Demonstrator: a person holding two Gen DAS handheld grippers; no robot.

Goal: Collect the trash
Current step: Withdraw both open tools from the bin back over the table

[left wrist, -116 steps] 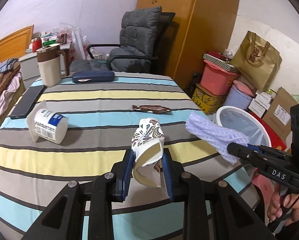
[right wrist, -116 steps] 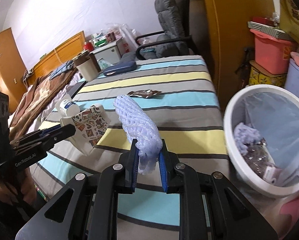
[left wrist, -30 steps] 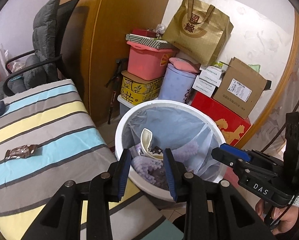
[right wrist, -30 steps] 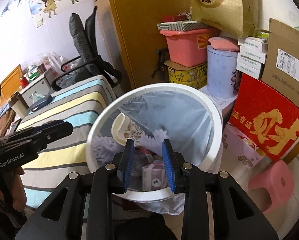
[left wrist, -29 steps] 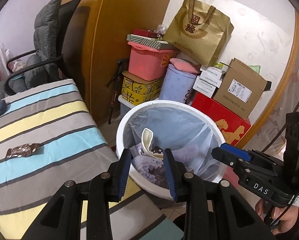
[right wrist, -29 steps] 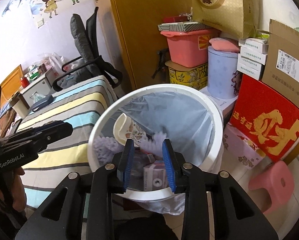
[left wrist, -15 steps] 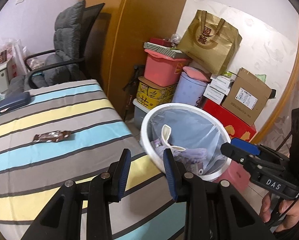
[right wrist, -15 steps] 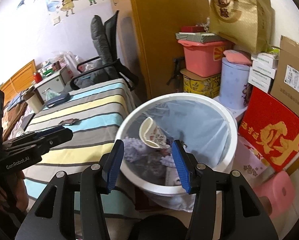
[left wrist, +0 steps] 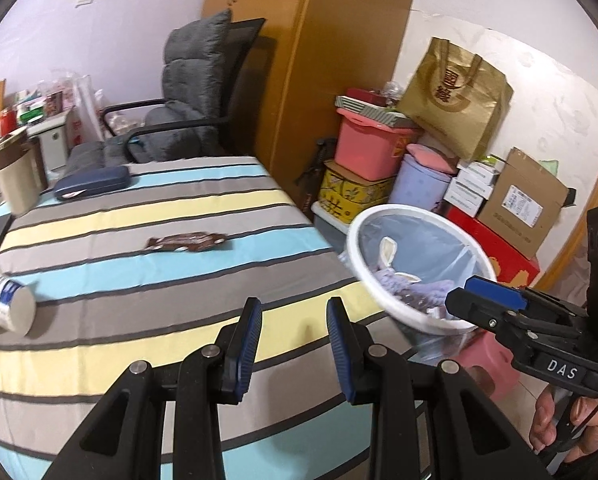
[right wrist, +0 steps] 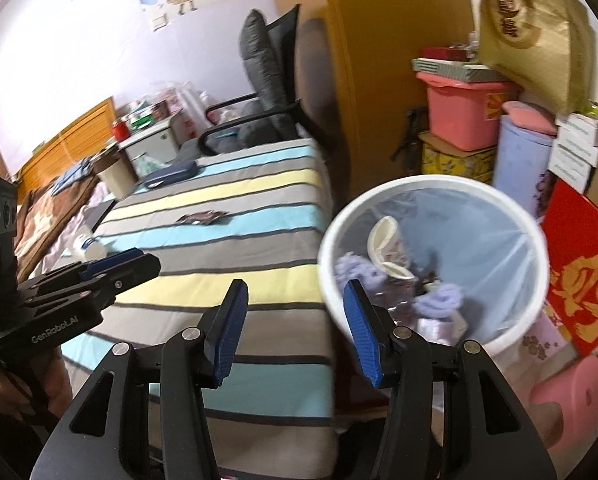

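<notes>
My left gripper (left wrist: 293,312) is open and empty above the striped table's near right part. My right gripper (right wrist: 295,298) is open and empty beside the table's right edge, next to the white trash bin (right wrist: 511,200). The bin (left wrist: 361,270) holds a patterned paper cup (right wrist: 387,250) and purple foam netting (right wrist: 439,298). A brown snack wrapper (left wrist: 185,241) lies mid-table and shows in the right wrist view (right wrist: 203,218). A white yogurt cup (left wrist: 7,304) lies on its side at the left; it also shows in the right wrist view (right wrist: 87,248).
A dark blue case (left wrist: 93,182) and a beige jug (left wrist: 17,182) stand at the table's far side. A grey office chair (left wrist: 179,112) is behind the table. Boxes, a pink bin (left wrist: 369,146) and a gold bag (left wrist: 455,100) are stacked beyond the trash bin. A pink stool (right wrist: 567,396) stands below.
Both grippers dropped the cup and the foam netting into the bin, then swung back left toward the table. The right jaws have opened wider.
</notes>
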